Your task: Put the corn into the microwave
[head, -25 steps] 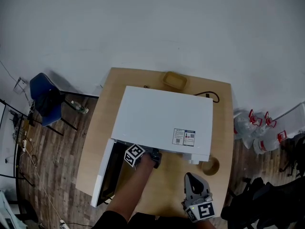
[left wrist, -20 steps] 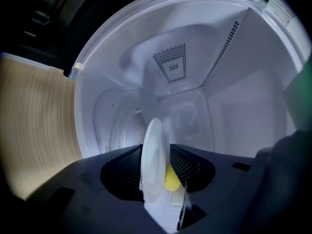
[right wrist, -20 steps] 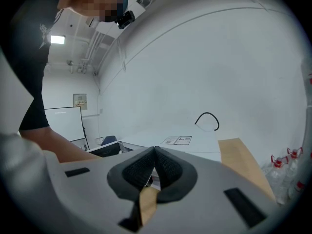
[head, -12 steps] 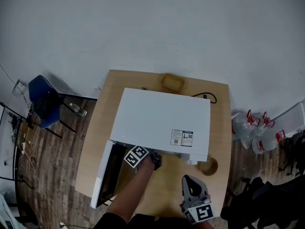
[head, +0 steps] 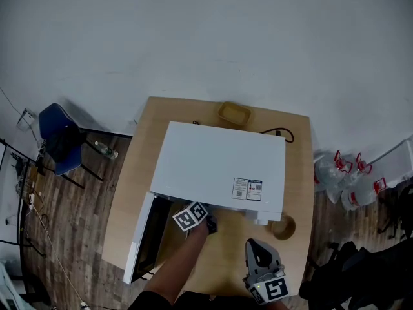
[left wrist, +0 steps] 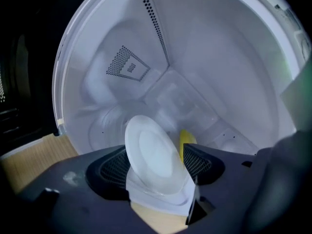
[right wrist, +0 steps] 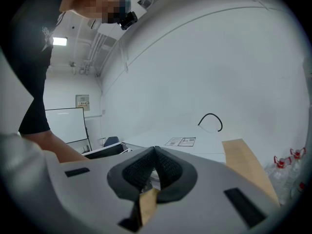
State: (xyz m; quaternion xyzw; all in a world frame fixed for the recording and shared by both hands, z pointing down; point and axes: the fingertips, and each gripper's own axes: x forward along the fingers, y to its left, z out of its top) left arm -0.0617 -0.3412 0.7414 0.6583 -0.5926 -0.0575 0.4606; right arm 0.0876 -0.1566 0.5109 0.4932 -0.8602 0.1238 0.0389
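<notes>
Left gripper point(left wrist: 157, 165) jaws opening, white plate point(left wrist: 151, 147) tilted between them, inside the microwave point(head: 219, 160). Corn point(left wrist: 186, 141) just behind the plate, also inside. Right gripper point(right wrist: 155, 167) jaws together, empty, in front of microwave. Sticker point(head: 248, 188) on microwave top: print unreadable.

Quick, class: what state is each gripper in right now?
Left gripper: jaws opening, white plate between them, corn just behind it.
Right gripper: shut, empty.
</notes>
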